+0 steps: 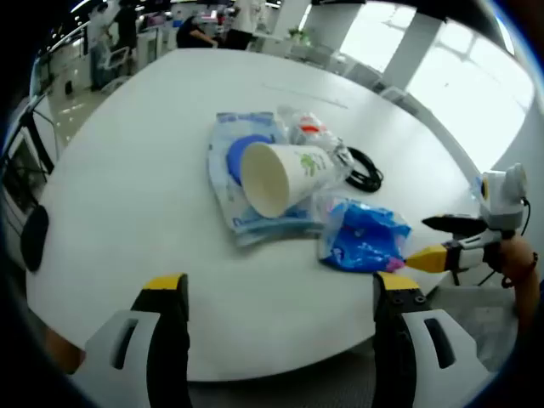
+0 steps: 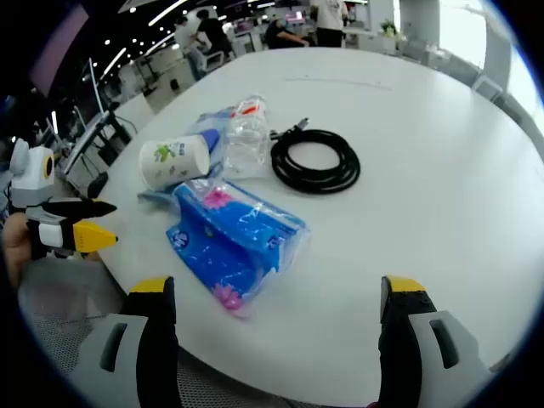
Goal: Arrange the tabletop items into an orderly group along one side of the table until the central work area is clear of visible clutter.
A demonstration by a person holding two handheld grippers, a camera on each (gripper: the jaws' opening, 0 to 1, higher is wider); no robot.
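Note:
A white paper cup (image 1: 285,174) lies on its side on a flat blue-and-white packet (image 1: 242,191) in the middle of the round white table (image 1: 127,170). Behind the cup is a clear plastic bottle (image 1: 310,132), with a coiled black cable (image 1: 365,170) to its right. Nearest the table edge sits a blue tissue pack (image 1: 365,236). My left gripper (image 1: 280,285) stands open and empty, short of the cluster. My right gripper (image 2: 276,285) is open too, just before the tissue pack (image 2: 238,238), with the cable (image 2: 316,160), bottle (image 2: 246,127) and cup (image 2: 174,161) beyond it. Each gripper appears at the table edge in the other's view, the right gripper (image 1: 418,241) and the left gripper (image 2: 115,223).
The table's near edge (image 1: 280,361) runs just past my left jaws. A dark chair (image 1: 34,238) stands at the table's left side. Desks, chairs and people fill the office behind the far edge (image 2: 323,25). Bare tabletop (image 2: 442,153) lies right of the cable.

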